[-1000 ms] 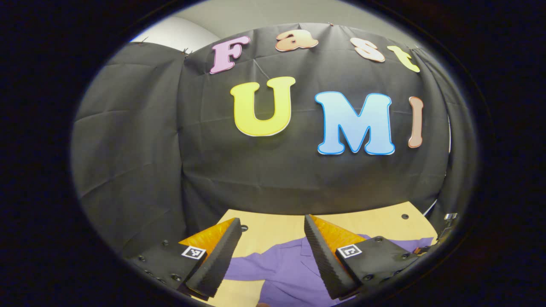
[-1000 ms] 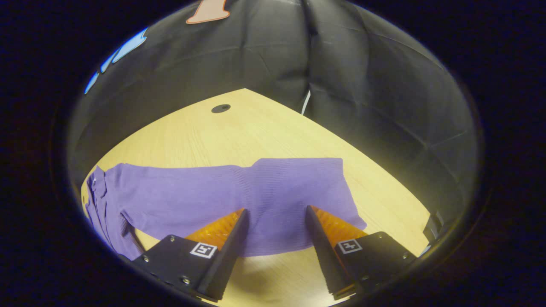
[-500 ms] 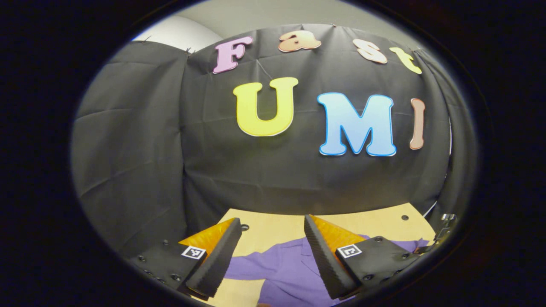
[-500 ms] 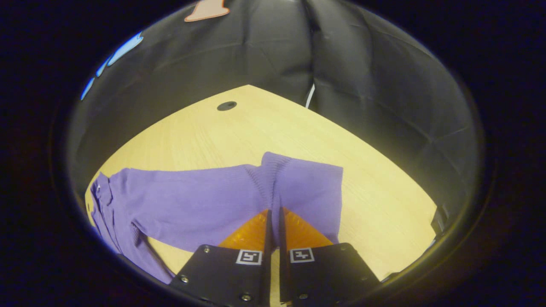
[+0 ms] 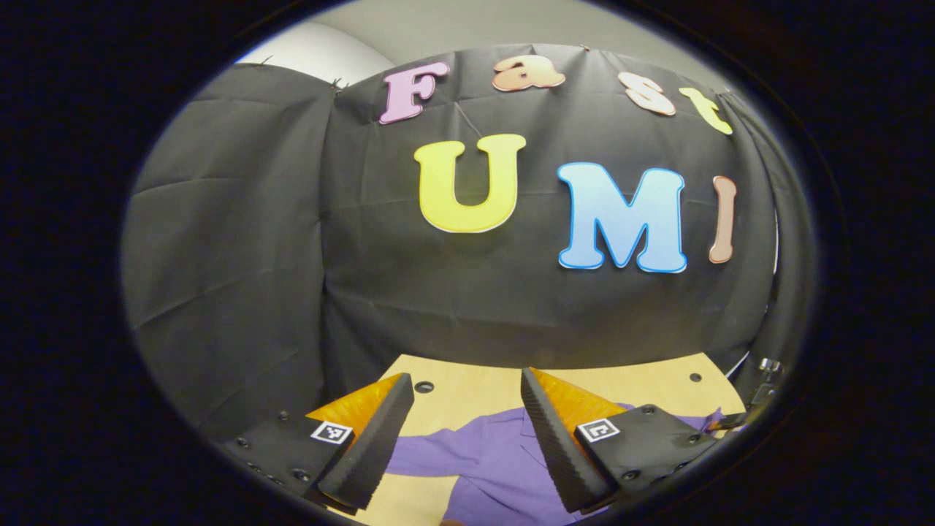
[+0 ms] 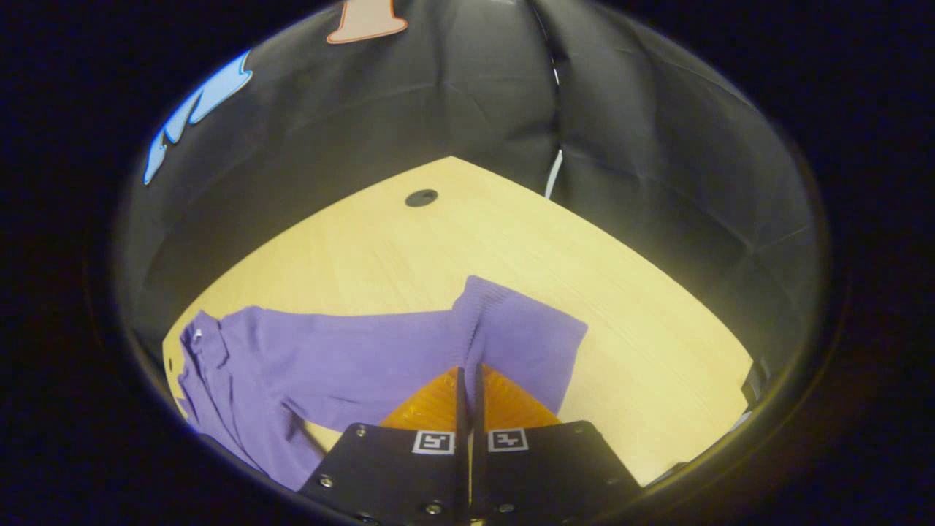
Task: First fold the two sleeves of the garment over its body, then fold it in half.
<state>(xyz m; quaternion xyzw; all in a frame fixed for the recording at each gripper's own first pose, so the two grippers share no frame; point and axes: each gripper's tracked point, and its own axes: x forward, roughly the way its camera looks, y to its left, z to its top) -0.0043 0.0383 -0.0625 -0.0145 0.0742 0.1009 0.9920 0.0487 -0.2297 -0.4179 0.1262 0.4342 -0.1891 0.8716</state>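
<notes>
Right claw (image 6: 467, 376) pinching the purple garment's sleeve (image 6: 511, 332); left claw (image 5: 467, 398) spread above its collar (image 5: 504, 427).

In the left gripper view, the left gripper (image 5: 467, 387) hangs level and well above the table, pointing forward toward the booth wall, with its two fingers spread wide apart and nothing between them. In the right gripper view, the right gripper (image 6: 469, 374) tilts downward toward the table, its fingers drawn together until just a thin slit separates them, and they pinch the ribbed cuff of the purple sleeve (image 6: 511, 329), the fabric gathered in a ridge at the fingertips.
</notes>
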